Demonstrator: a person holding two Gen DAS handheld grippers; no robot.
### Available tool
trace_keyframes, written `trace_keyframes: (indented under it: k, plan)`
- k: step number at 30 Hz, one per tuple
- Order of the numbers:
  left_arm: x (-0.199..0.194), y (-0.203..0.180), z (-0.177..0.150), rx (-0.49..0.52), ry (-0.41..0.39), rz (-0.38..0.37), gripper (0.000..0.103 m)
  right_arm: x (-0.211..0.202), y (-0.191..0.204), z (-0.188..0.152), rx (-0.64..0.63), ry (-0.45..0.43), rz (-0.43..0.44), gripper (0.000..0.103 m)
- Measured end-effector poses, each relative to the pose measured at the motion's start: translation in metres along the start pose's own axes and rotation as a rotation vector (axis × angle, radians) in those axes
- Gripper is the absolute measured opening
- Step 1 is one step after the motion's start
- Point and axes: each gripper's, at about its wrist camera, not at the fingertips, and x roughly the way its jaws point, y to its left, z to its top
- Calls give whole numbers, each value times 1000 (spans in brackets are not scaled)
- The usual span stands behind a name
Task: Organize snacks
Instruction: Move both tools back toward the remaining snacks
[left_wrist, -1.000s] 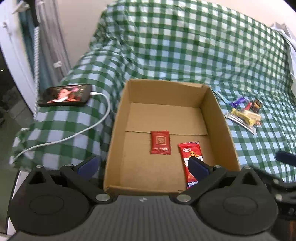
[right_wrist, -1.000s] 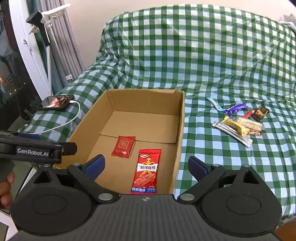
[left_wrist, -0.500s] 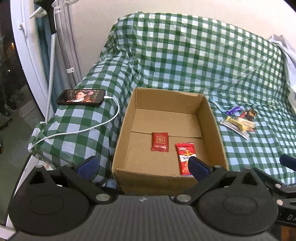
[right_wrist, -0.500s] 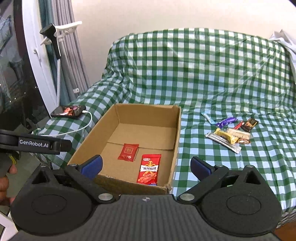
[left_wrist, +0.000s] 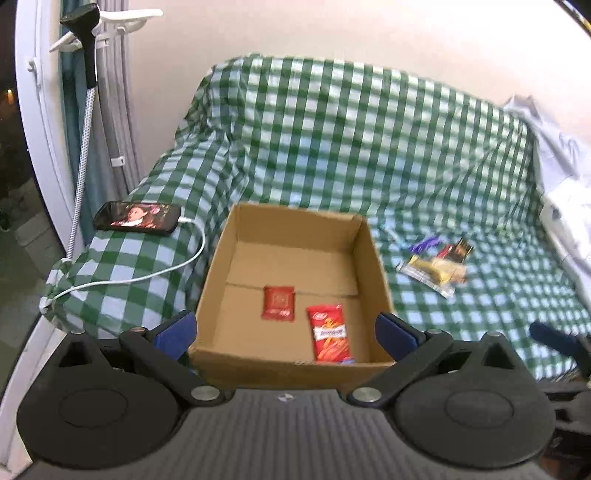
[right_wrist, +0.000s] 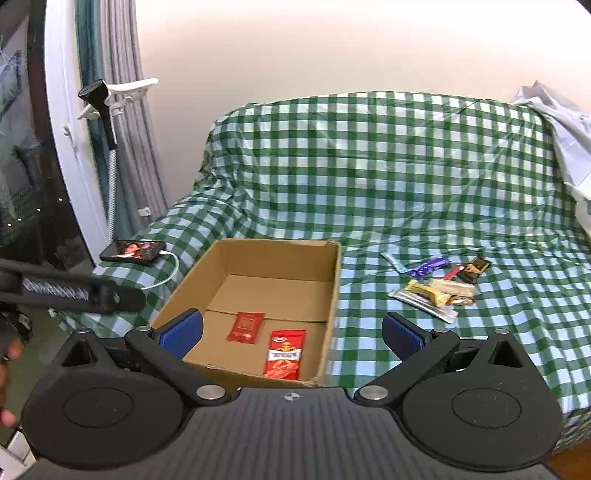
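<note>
Both tongs (left_wrist: 284, 328) (right_wrist: 291, 332) pulled back; glossy red packets (right_wrist: 285, 353) (two) in box (right_wrist: 334, 280).

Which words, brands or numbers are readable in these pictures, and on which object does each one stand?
None can be read with certainty.
Tall red snack packet in the brown cardboard box: white logo and a text band, too blurred.
Small red square sachet: printed emblem, too small.
Black bar of the left gripper: white lettering, smeared by motion.
Loose wrappers on the green checked cloth: unreadable.

My views are evenly, softly lit indoors; the left one is motion-blurred, and fisheye edges curve and darken.
</note>
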Motion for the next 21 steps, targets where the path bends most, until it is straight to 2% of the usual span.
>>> trace_keyframes:
  k: [7, 16, 21]
  plan:
    - [17, -20, 10, 50, 54, -36, 103, 6, -14, -3, 22, 14, 11, 102]
    - [62, -67, 35, 102, 122, -19, 103, 32, -74, -2, 150, 33, -13, 102]
    - [105, -110, 56, 123, 193, -60, 103, 46, -124, -3, 215, 34, -79, 102]
